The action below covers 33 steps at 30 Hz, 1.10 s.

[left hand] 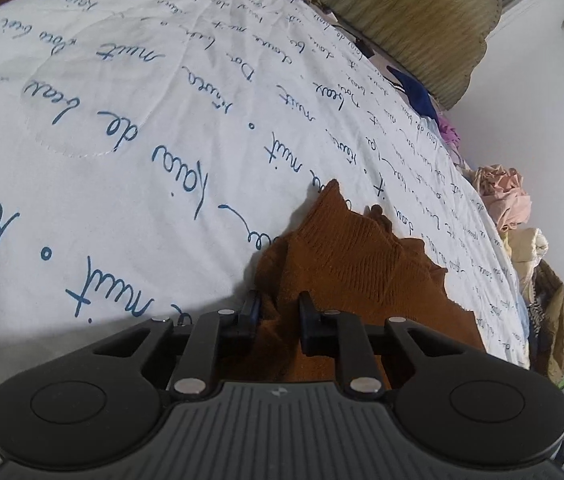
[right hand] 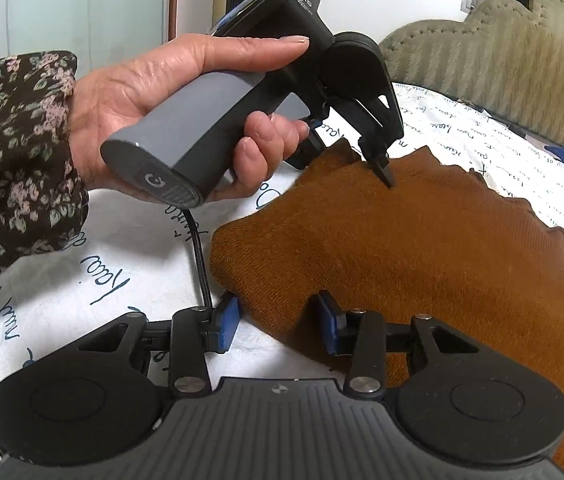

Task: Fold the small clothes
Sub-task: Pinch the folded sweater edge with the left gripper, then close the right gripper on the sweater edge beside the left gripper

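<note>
the bedsheet (left hand: 130,152) under my tongs carries blue handwriting all over; i can read "nuit", "de" and "beau". the body of my left tongs (right hand: 384,168) is stamped "das", with smaller print below too fine to read.

Right gripper (right hand: 278,322), lower centre of right wrist view: black linkage arms w/ silver pivot screws, blue pads on fingertips (right hand: 228,322), ribbed grey body btwn two round black discs. Left gripper (right hand: 387,174), upper centre: grey handle w/ power symbol on butt, black head, white lettering, black braided cable (right hand: 199,256) below. Left hand (right hand: 186,108); dark floral sleeve (right hand: 10,168), pink and green blooms, at left edge.
</note>
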### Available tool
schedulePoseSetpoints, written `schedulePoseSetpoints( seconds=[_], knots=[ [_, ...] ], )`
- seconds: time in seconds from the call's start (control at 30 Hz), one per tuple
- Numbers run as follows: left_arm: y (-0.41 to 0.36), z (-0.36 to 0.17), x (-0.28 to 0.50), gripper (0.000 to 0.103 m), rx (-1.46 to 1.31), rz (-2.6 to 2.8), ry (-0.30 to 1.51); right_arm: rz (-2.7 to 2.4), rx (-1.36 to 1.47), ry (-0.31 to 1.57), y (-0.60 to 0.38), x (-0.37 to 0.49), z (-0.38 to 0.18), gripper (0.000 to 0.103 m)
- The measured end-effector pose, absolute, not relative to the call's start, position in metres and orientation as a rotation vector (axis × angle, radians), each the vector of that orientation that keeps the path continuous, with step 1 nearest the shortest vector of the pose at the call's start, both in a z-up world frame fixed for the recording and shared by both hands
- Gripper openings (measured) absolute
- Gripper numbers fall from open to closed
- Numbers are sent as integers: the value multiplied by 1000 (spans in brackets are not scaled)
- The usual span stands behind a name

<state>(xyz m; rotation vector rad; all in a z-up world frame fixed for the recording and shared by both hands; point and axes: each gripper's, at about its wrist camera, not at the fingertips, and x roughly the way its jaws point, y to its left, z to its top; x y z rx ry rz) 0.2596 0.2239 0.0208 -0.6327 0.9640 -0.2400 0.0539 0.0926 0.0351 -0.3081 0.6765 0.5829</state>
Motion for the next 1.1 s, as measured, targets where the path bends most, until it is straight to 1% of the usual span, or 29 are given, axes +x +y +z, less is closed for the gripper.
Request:
schedulePoseSetpoints(
  seconds=[0.03,0.1,0.33,0.4,0.5,0.77,0.87,0.93,0.97,1.0,1.1],
  knots=[
    [223,22,259,18,-633,-237,959,584,-298,678,91,55,36,43],
    [222,23,259,18,-637,-234,951,578,-277,678,89,56,37,36],
    [227,22,263,17,-725,-214,989,576,-201,697,78,61,42,22],
    [226,25,264,17,-710,-223,987,578,-181,700,74,62,43,18],
    [222,31,262,17,-682,-239,972,586,-152,700,67,61,45,15],
    [217,41,264,17,-700,-255,972,601,-33,722,44,67,45,14],
    [215,42,266,17,-685,-252,980,643,-86,719,50,63,46,18],
    [216,41,266,17,-683,-250,986,646,-163,680,61,57,48,34],
    [217,40,266,17,-685,-247,988,645,-209,657,68,53,48,45],
    [218,39,266,17,-692,-246,992,644,-248,634,74,50,48,51],
    [221,37,267,17,-706,-248,1001,654,-333,596,93,48,46,51]
  ],
)
